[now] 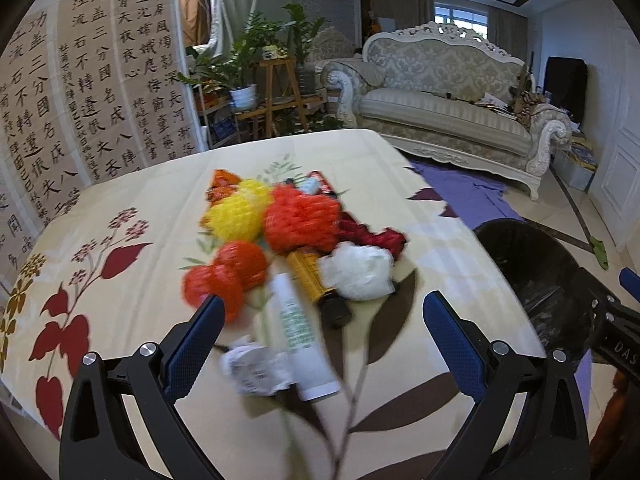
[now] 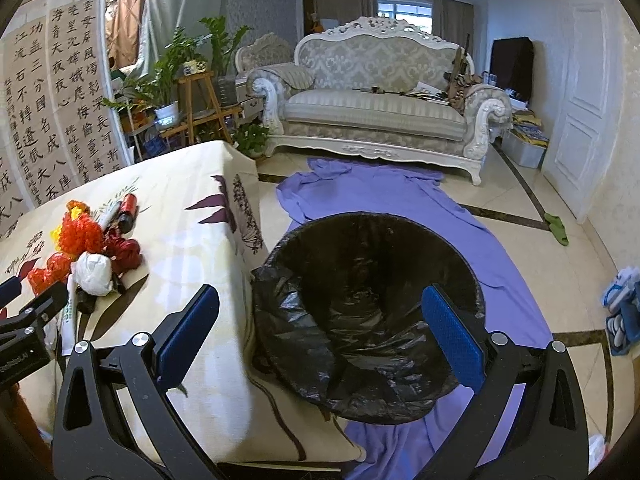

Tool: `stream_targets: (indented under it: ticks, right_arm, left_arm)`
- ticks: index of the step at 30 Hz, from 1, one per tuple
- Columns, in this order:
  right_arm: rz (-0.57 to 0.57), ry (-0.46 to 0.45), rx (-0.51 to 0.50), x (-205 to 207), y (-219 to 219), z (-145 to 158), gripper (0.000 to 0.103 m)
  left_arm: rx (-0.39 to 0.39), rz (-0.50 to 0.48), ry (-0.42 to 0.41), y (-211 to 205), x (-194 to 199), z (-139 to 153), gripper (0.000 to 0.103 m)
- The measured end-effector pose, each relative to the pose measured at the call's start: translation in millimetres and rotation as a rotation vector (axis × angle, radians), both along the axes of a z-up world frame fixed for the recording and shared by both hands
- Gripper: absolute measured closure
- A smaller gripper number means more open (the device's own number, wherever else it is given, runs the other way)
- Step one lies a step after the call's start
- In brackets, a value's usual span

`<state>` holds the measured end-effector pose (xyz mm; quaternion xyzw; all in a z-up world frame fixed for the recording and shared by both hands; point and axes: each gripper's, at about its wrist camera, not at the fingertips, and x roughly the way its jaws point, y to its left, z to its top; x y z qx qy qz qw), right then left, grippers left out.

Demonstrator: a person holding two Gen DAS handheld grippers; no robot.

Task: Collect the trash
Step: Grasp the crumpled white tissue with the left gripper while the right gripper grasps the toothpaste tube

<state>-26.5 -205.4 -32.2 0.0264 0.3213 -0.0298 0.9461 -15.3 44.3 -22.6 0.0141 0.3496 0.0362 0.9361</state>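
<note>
A pile of trash lies on the flowered tablecloth [image 1: 120, 208]: orange foam nets [image 1: 300, 220], a yellow net [image 1: 236, 216], a white crumpled bag [image 1: 356, 270], a gold bottle [image 1: 310, 274], a white tube [image 1: 298, 328] and crumpled paper [image 1: 254, 372]. My left gripper [image 1: 324, 312] is open and empty above the tube and paper. My right gripper [image 2: 320, 304] is open and empty over the black-lined trash bin [image 2: 360, 280], which stands on the floor beside the table. The pile also shows in the right wrist view [image 2: 88, 248], at the left.
A purple cloth [image 2: 380, 200] lies on the floor under the bin. A white sofa [image 2: 376, 108] stands at the back, plants on wooden stands [image 2: 192, 92] to its left. Calligraphy sheets [image 1: 80, 100] hang behind the table. A white door [image 2: 576, 100] is at right.
</note>
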Motion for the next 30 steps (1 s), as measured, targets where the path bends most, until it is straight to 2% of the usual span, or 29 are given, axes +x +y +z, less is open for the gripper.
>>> stream_targets:
  ticks: [10, 14, 21, 22, 25, 28, 30]
  right_arm:
    - [0.087, 0.034, 0.003, 6, 26, -4, 0.006]
    - [0.104, 0.041, 0.009, 6, 30, -6, 0.006]
    - [0.101, 0.049, 0.014, 10, 29, -7, 0.006]
    - [0.1, 0.05, 0.016, 10, 28, -7, 0.006]
    - [0.102, 0.054, 0.017, 12, 28, -7, 0.006]
    - [0.113, 0.055, 0.014, 13, 30, -8, 0.006]
    - [0.122, 0.056, 0.011, 13, 33, -8, 0.006]
  left_arm:
    - [-0.011, 0.087, 0.077, 42, -14, -13, 0.007]
    - [-0.033, 0.081, 0.11, 39, -11, -17, 0.007]
    - [-0.017, 0.068, 0.125, 32, -4, -19, 0.007]
    - [-0.015, 0.069, 0.129, 34, -3, -20, 0.009]
    - [-0.039, 0.055, 0.16, 39, 0, -25, 0.038]
    - [-0.082, 0.061, 0.181, 48, 0, -28, 0.041]
    - [-0.074, 0.055, 0.18, 48, -1, -29, 0.048]
